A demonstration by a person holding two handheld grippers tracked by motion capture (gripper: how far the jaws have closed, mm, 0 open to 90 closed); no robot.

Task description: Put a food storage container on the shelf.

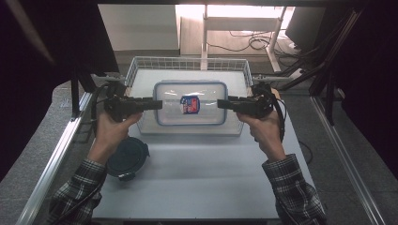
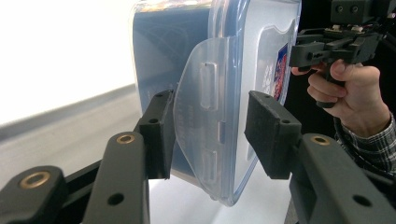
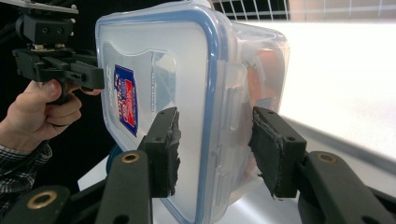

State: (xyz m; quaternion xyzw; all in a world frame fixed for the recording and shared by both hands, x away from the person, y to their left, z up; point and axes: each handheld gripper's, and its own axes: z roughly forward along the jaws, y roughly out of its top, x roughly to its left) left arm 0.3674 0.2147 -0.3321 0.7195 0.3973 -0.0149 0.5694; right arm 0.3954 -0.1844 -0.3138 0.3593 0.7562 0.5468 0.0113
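Note:
A clear plastic container (image 1: pixel 206 101) with a blue-rimmed lid and a red-and-blue label hangs level over a wire basket (image 1: pixel 187 62). My left gripper (image 1: pixel 157 104) is shut on its left end and my right gripper (image 1: pixel 223 103) on its right end. In the left gripper view the container (image 2: pixel 233 70) sits between the pads of the left gripper (image 2: pixel 208 135), with a lid latch flap against one pad. In the right gripper view the right gripper (image 3: pixel 217 149) clamps the container (image 3: pixel 187 70) across lid and base. Something orange shows dimly inside.
The basket stands at the back of a pale table (image 1: pixel 197 178). A round dark lidded tub (image 1: pixel 127 157) sits by the person's left forearm. Metal rails run along both table sides, and dark stands rise at the left and right.

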